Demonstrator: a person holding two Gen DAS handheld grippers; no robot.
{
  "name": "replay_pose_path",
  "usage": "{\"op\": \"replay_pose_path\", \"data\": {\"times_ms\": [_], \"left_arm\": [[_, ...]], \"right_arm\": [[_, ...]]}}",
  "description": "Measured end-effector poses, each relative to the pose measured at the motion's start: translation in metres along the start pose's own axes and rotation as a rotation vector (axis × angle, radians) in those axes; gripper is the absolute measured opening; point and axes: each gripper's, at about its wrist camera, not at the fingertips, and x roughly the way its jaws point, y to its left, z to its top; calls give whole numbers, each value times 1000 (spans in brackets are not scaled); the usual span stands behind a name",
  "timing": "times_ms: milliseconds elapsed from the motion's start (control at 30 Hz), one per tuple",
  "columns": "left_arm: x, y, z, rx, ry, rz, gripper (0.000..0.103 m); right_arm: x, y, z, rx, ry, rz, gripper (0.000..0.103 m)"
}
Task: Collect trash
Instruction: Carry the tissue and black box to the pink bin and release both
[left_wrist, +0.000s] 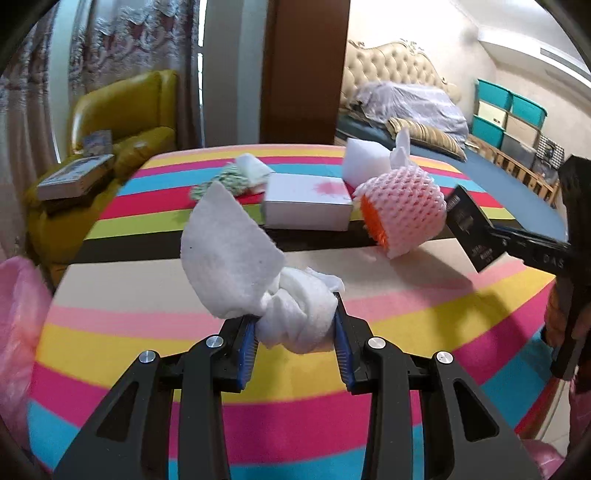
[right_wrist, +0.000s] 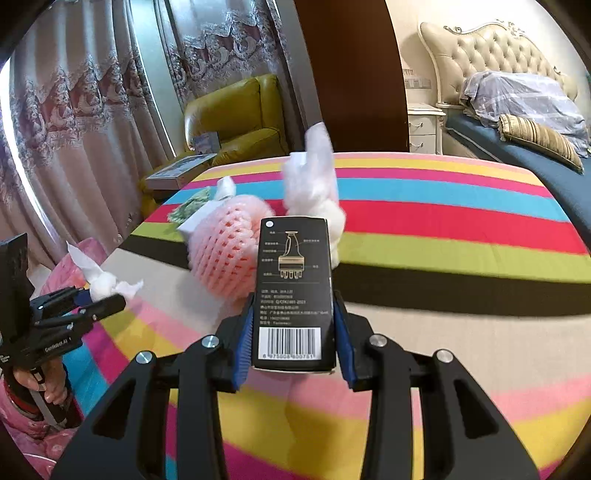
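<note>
Both views bright, daylight entering from about 10 o'clock through the curtains (right_wrist: 74, 122). Ceiling patch at 2 o'clock in the left wrist view blown out. Hard shadows fall toward 4 o'clock on the striped tablecloth (left_wrist: 424, 314). Strong fisheye bend: stripes bow, black vignette in all corners. Motion blur smears the foam fruit net (right_wrist: 225, 251) and far clutter; black box (right_wrist: 293, 291) print and barcode stay sharp.

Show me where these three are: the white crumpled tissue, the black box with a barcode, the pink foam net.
white crumpled tissue (left_wrist: 295, 314), left wrist view, on the bunched part between the pads.
black box (right_wrist: 293, 288), right wrist view, on its printed face.
pink foam net (left_wrist: 406, 206), left wrist view, on its meshed side.
</note>
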Motion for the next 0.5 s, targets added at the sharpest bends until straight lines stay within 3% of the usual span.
{"op": "replay_pose_path", "data": {"times_ms": [233, 500], "left_arm": [[-32, 12, -23, 4, -44, -19, 34], [-35, 28, -40, -30, -46, -6, 34]], "right_arm": [[-28, 40, -36, -16, -17, 12, 37], [-27, 80, -45, -106, 8, 42, 37]]}}
